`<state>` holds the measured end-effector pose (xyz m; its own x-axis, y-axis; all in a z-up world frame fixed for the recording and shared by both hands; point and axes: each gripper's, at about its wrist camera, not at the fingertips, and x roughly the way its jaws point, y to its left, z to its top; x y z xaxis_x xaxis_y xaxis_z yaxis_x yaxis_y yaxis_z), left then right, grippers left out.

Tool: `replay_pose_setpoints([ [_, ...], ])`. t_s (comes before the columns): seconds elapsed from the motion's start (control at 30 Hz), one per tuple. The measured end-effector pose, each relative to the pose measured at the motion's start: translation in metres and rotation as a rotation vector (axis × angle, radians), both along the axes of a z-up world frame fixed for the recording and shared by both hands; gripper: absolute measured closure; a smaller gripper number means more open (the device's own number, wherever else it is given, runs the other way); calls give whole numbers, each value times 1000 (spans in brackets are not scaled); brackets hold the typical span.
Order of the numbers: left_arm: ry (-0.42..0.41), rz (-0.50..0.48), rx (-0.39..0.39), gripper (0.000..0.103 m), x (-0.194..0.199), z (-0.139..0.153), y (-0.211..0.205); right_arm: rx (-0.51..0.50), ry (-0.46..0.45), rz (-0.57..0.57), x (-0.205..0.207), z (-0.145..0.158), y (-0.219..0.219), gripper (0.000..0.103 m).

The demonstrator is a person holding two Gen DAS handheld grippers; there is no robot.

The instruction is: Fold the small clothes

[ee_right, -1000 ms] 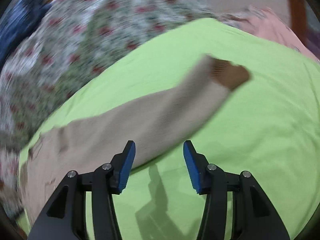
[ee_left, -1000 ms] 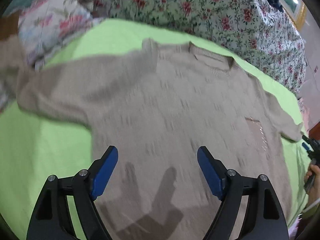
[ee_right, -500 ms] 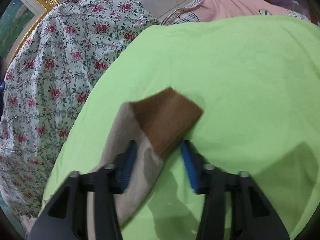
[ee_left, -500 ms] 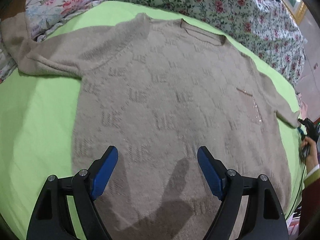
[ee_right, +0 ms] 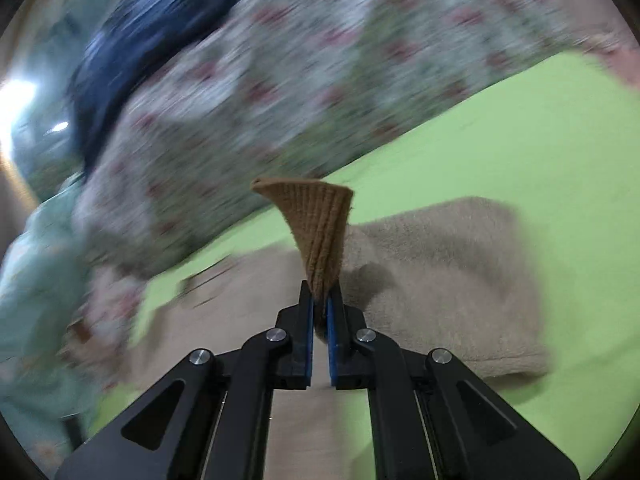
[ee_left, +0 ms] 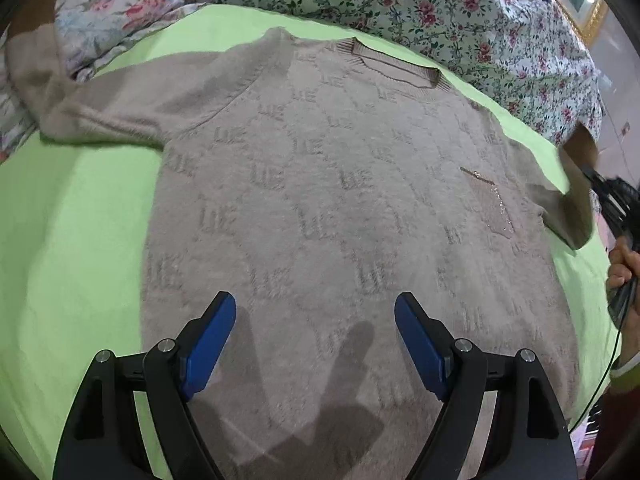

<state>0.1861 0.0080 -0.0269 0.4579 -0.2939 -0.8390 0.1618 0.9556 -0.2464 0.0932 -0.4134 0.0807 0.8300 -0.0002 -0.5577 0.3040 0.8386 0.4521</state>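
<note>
Green bed sheet (ee_left: 80, 240) carried a fuzzy beige knitted sweater (ee_left: 340, 200), lying flat. Left claw (ee_left: 315, 336) hung wide open and empty above its hem. Right claw (ee_right: 319, 312) was closed tightly on the brown ribbed sleeve cuff (ee_right: 316, 228).

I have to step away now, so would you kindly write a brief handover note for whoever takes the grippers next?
Left gripper: open, empty, above the sweater's lower front.
Right gripper: shut on the brown cuff of one sleeve, raised off the sheet.
Sweater: face up, flat on the green sheet; other sleeve spread out.
Done: cuff gripped.
Left: fold both sleeves in, then the body.
</note>
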Motion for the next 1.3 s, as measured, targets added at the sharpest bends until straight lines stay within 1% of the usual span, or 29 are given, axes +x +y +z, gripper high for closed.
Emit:
replay_pose_setpoints([
  [0.1, 3, 13, -29, 21, -6, 1, 12, 58, 23, 127, 39, -19, 61, 96],
  [0.23, -5, 27, -53, 21, -14, 4, 26, 125, 77, 253, 85, -55, 138, 96],
  [0.3, -9, 32, -60, 21, -16, 5, 31, 162, 90, 303, 99, -68, 166, 96],
  [0.37, -14, 41, -69, 21, -17, 7, 37, 175, 111, 362, 114, -80, 202, 96],
  [0.47, -21, 57, -88, 21, -17, 9, 46, 184, 133, 438, 130, -92, 241, 96],
  [0.57, -25, 68, -105, 21, -15, 10, 52, 184, 143, 483, 138, -100, 266, 96],
  [0.63, -25, 74, -117, 21, -12, 9, 55, 191, 159, 502, 143, -109, 278, 96],
  [0.73, -34, 81, -136, 21, -5, 9, 56, 205, 209, 527, 150, -121, 285, 87],
  [0.77, -37, 83, -149, 21, 0, 10, 56, 222, 235, 538, 151, -127, 286, 74],
  [0.8, -37, 82, -164, 21, 5, 10, 55, 248, 243, 552, 151, -130, 285, 65],
  [0.83, -39, 76, -185, 21, 12, 10, 54, 272, 231, 561, 148, -131, 283, 64],
  [0.93, -32, 54, -227, 21, 38, 7, 47, 261, 183, 547, 133, -118, 273, 64],
  [1.03, 11, 45, -256, 21, 68, -2, 35, 262, 121, 499, 107, -98, 248, 64],
  [1.13, 25, 51, -262, 23, 90, -10, 27, 247, 93, 442, 80, -86, 224, 64],
  [1.17, 15, 52, -258, 25, 95, -12, 24, 241, 87, 414, 65, -83, 210, 64],
  [1.2, -1, 49, -252, 36, 98, -12, 22, 234, 83, 392, 58, -81, 203, 64],
  [1.23, -17, 40, -242, 58, 100, -11, 19, 218, 80, 362, 48, -79, 194, 64],
  [1.3, -30, 4, -234, 95, 106, -11, 12, 182, 76, 295, 28, -75, 170, 64],
])
